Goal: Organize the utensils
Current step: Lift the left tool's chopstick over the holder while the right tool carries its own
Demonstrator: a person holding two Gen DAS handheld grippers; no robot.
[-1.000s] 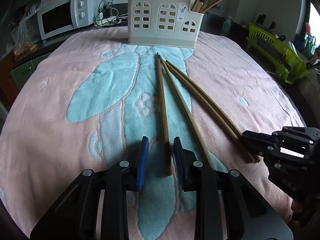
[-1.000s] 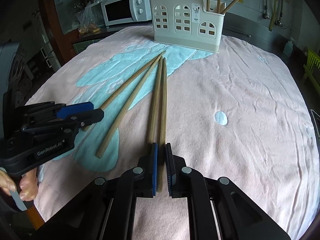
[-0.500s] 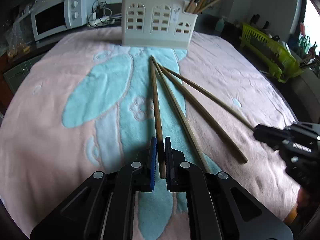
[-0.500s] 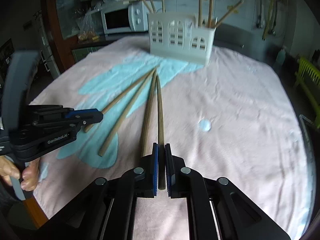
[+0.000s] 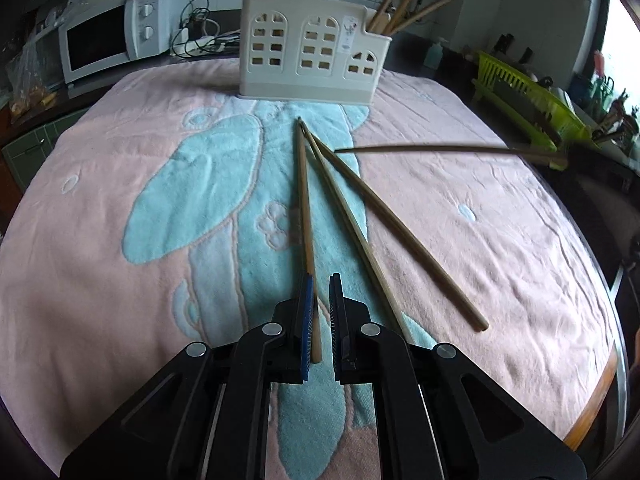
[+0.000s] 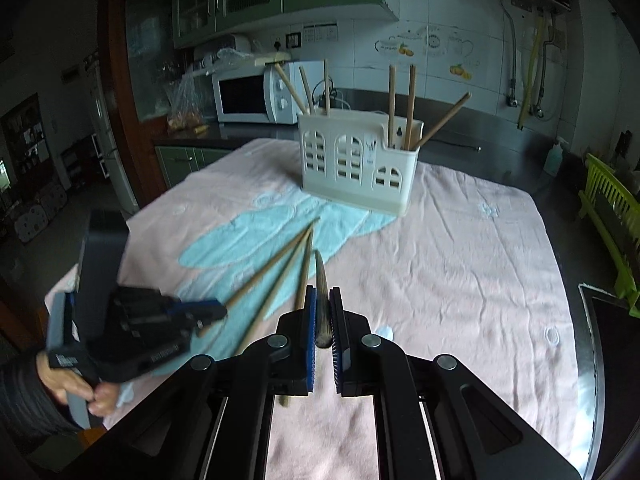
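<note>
A pale pink towel (image 5: 100, 280) with light turquoise leaf and flower shapes outlined in white covers the bench. Tan wooden chopsticks (image 5: 344, 220) lie at frame centre. The cream utensil holder (image 5: 312, 64) at upper centre has arched window cut-outs. Each hand-held gripper (image 5: 320, 320) is black with blue pads (image 6: 310, 336). A white microwave (image 5: 104, 40) sits upper left, a lime-green rack (image 5: 528, 108) at right.
</note>
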